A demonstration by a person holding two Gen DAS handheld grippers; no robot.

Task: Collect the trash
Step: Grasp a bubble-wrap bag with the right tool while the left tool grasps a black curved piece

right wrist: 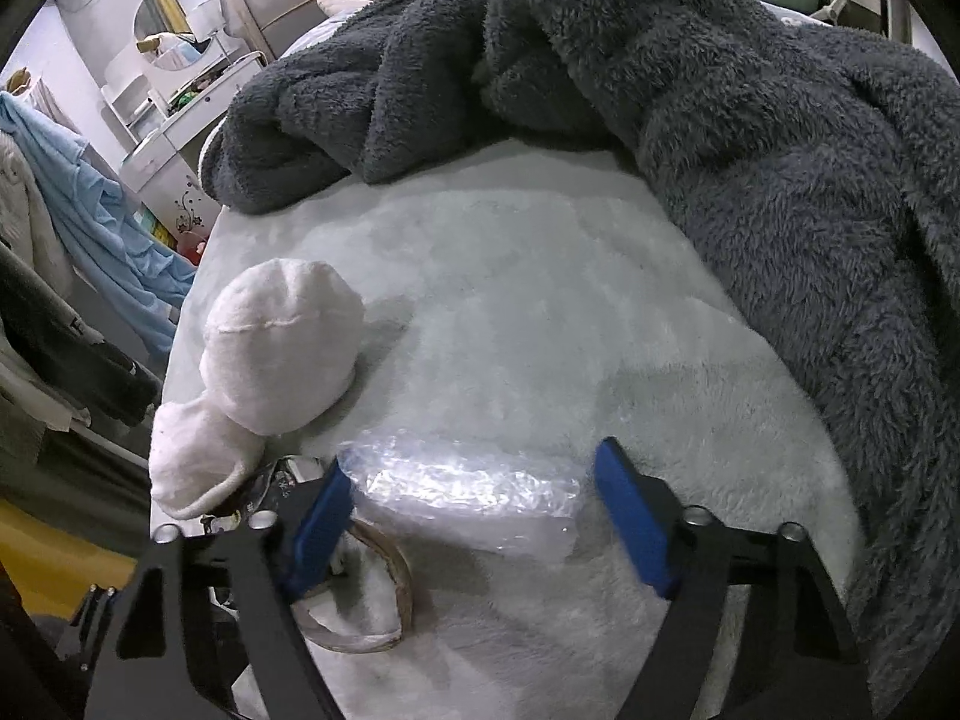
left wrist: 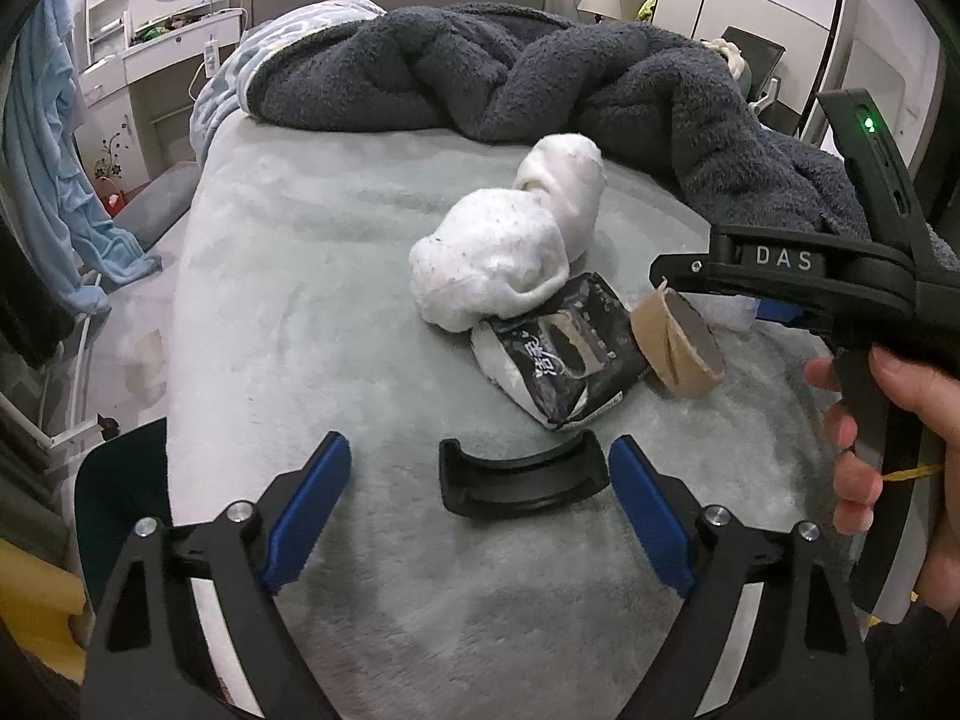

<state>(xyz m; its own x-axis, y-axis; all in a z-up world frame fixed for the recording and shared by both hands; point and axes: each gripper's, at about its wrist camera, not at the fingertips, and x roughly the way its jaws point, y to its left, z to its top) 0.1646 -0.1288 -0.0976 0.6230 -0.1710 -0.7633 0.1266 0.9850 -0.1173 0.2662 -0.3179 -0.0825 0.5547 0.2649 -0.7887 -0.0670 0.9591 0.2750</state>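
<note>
On the pale plush bed cover lie a crumpled black-and-white wrapper, a cardboard tape roll and a clear bubble-wrap piece. Two white socks rest beside and partly on the wrapper; they also show in the right wrist view. My left gripper is open and empty, just short of the wrapper. My right gripper is open, its jaws either side of the bubble wrap, with the cardboard roll under its left finger. In the left wrist view the right gripper hovers over the roll.
A dark grey fleece blanket is piled across the far and right side of the bed. A black curved plastic piece lies between my left fingers. A white dresser and hanging blue cloth stand left of the bed.
</note>
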